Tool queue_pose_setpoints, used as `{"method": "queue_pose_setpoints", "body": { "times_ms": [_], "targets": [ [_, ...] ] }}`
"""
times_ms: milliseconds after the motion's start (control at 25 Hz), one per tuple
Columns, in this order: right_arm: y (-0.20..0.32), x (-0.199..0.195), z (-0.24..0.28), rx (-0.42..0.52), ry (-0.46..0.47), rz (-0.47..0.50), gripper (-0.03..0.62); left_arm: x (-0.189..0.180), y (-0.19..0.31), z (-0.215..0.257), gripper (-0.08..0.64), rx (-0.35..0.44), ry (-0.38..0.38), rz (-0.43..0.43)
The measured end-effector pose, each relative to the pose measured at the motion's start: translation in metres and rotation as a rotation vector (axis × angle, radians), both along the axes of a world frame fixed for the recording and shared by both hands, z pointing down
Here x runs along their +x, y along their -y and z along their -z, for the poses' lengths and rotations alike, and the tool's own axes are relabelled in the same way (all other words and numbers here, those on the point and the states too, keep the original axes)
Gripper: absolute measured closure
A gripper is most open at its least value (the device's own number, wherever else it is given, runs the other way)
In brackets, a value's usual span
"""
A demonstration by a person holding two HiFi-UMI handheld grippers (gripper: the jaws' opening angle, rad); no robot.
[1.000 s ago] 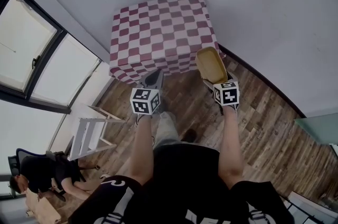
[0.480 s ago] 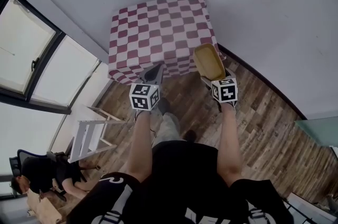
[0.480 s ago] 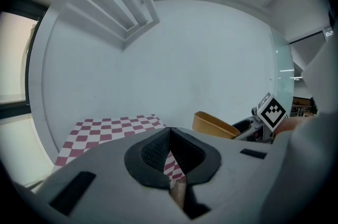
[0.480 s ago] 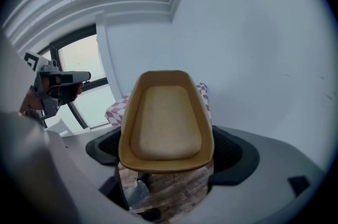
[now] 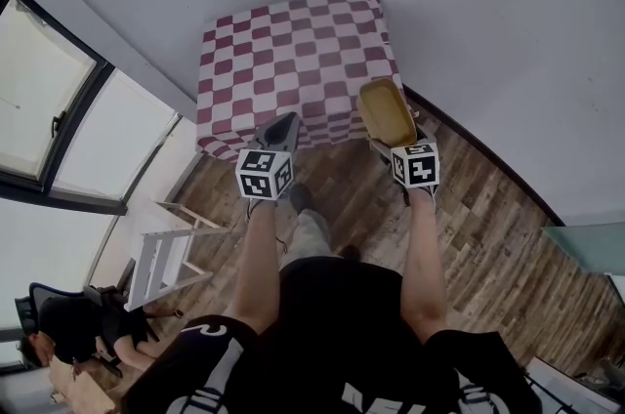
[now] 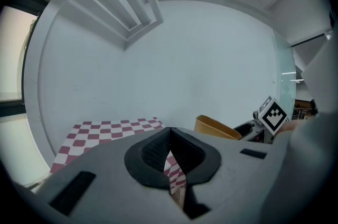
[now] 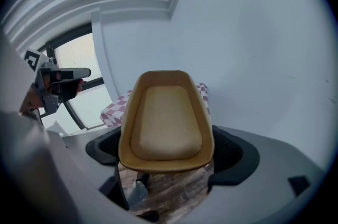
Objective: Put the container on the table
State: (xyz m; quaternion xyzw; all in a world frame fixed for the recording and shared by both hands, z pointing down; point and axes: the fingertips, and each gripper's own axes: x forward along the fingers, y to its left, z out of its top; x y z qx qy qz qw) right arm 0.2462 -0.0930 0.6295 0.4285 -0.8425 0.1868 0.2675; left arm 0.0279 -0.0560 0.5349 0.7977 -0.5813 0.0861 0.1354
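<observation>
A tan, tub-shaped container (image 5: 385, 112) sits between the jaws of my right gripper (image 5: 395, 141), held wide across its near end. In the right gripper view the container (image 7: 166, 122) fills the middle, its hollow side facing the camera, with the pads (image 7: 232, 151) pressed on both sides. It hangs in the air by the near right corner of the table with the red-and-white checked cloth (image 5: 293, 61). My left gripper (image 5: 281, 127) is shut and empty, pointing at the table's near edge. In the left gripper view its pads (image 6: 158, 149) meet, with the cloth (image 6: 105, 130) beyond.
A white wall stands behind the table. Windows run along the left. A white folding frame (image 5: 166, 251) lies on the wooden floor (image 5: 488, 217) at the left, and a person crouches at the lower left (image 5: 78, 324). A glass panel (image 5: 586, 251) is at the right.
Both grippers have moved forward toward the table, the right one carrying the container closer to the table's near right corner. Neither gripper's jaws have changed.
</observation>
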Motion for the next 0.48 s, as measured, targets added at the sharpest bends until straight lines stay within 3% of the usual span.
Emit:
{"method": "queue_pose_setpoints", "body": {
  "times_ms": [480],
  "targets": [
    [0.076,-0.035,0.0,-0.022,-0.04,-0.04,0.084,-0.036,0.093,-0.007,0.535,-0.033,-0.059,-0.038]
  ]
}}
